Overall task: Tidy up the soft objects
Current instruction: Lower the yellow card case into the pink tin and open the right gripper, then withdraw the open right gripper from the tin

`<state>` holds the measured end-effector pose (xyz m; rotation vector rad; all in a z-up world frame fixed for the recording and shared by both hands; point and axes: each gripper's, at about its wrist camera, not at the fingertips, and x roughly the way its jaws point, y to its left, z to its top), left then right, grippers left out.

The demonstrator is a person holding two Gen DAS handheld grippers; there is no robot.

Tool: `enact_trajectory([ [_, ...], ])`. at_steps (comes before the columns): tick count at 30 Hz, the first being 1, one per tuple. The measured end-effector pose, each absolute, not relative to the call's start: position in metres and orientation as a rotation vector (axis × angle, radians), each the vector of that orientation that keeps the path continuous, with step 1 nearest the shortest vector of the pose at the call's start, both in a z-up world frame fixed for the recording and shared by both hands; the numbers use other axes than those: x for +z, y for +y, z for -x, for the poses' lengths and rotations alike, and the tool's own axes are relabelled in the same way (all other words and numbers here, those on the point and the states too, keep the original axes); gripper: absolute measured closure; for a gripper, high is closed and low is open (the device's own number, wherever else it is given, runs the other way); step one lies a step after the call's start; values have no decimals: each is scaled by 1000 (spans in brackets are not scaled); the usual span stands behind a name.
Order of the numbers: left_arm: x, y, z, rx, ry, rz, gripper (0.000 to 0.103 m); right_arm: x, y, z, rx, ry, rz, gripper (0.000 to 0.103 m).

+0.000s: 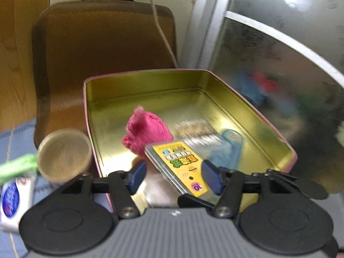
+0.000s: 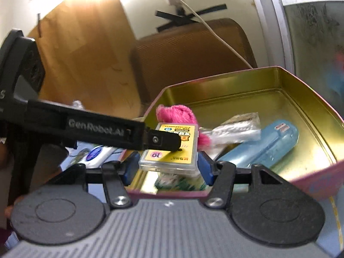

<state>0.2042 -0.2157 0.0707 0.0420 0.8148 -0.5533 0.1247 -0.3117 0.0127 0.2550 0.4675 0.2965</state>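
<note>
A pink-rimmed gold tin (image 1: 150, 79) (image 2: 301, 99) holds a pink fluffy cloth (image 1: 148, 133) (image 2: 176, 112), a blue plastic case (image 1: 230, 148) (image 2: 264, 146) and a clear bag (image 2: 236, 126). A clear box with a yellow label (image 1: 182, 167) (image 2: 169, 152) is over the tin's near end. My right gripper (image 2: 167, 165) is shut on this box, its blue pads against both sides. My left gripper (image 1: 174, 176) is open, with the box between its fingers; its black finger (image 2: 163, 142) lies across the label in the right wrist view.
A brown woven chair (image 1: 103, 49) (image 2: 189, 53) stands behind the tin, a white cable hanging over it. A round tan lid (image 1: 64, 154), a green cloth (image 1: 17, 167) and a white packet (image 1: 13, 202) lie left of the tin. A frosted glass door (image 1: 279, 64) is right.
</note>
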Motion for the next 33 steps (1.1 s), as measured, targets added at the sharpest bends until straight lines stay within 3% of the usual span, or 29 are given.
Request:
enact_trajectory([
  [6, 79, -206, -213, -494, 778, -18, 35, 8, -308, -146, 195, 419, -218, 41],
  [18, 87, -175, -134, -445, 641, -145, 34, 4, -316, -64, 138, 253, -323, 41],
  [22, 89, -156, -105, -415, 593, -177, 27, 0, -313, -38, 103, 203, -385, 41],
  [33, 61, -88, -81, -248, 603, -198, 25, -4, -276, -27, 158, 229, -416, 41],
])
